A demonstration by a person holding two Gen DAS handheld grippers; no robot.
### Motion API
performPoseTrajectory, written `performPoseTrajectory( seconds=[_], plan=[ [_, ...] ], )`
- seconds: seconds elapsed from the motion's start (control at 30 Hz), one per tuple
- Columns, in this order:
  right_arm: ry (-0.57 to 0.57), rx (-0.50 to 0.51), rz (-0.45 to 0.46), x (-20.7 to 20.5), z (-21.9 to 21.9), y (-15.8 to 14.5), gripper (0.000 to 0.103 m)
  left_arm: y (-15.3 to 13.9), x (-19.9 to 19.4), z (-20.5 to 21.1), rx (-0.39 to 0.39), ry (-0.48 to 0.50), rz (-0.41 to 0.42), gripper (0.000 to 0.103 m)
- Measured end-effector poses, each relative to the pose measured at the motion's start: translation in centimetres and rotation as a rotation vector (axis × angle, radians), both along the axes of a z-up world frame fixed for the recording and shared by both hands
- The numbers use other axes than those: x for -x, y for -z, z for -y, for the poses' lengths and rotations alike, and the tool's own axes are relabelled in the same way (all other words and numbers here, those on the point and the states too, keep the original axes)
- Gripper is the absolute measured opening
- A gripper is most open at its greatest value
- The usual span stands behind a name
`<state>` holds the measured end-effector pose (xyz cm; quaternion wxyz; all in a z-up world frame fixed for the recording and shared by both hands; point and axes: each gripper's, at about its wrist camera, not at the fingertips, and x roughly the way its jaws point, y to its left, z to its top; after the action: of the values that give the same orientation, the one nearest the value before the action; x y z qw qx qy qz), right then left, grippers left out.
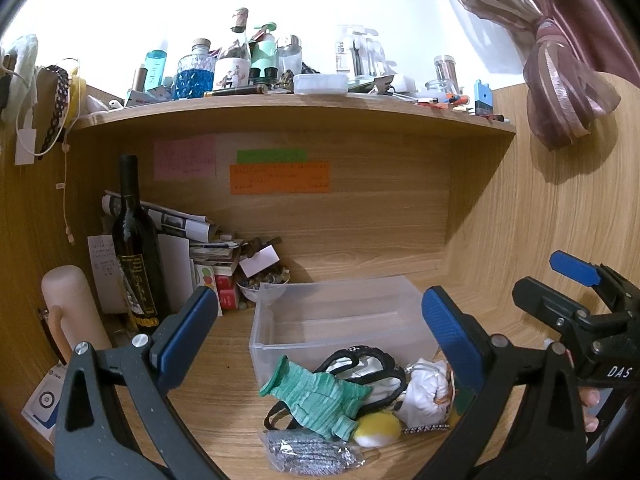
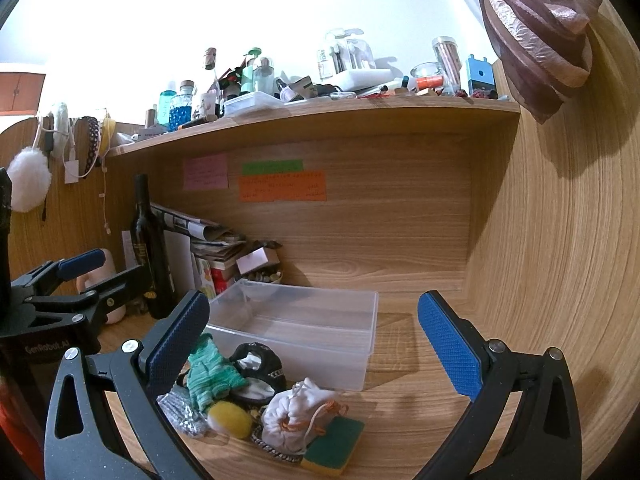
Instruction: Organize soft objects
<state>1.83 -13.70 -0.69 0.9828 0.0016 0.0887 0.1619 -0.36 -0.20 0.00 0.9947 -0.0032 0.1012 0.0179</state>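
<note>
Closest in, the left claw (image 1: 320, 340) gapes wide with nothing between its blue pads, hanging over the heap of soft things on the desk (image 1: 224, 364). The right claw (image 2: 314, 340) is spread just as wide and just as empty. Right below them lies the pile: a silvery mesh pouch (image 1: 308, 454), a yellow puff (image 2: 230, 420), a green knitted piece (image 1: 316, 394), a white drawstring bag (image 2: 298, 414) leaning on a green-and-yellow sponge (image 2: 334, 444), and a black-rimmed pouch (image 2: 260, 360). Just behind the pile, touching it, sits the clear plastic bin (image 2: 304, 320), with nothing visible inside. Further back, left, a dark wine bottle (image 1: 134, 240) stands upright beside stacked papers (image 1: 184, 224). Above runs the cluttered shelf (image 1: 296, 106).
</note>
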Motion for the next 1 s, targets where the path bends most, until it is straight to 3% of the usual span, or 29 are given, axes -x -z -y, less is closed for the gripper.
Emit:
performPoseTrajectory(
  seconds=[1.0],
  plan=[
    [-0.005,-0.007,-0.003,0.10,-0.27,-0.14,0.103,-0.14,0.03,0.03,0.001,-0.005,0.003,0.103]
  ],
)
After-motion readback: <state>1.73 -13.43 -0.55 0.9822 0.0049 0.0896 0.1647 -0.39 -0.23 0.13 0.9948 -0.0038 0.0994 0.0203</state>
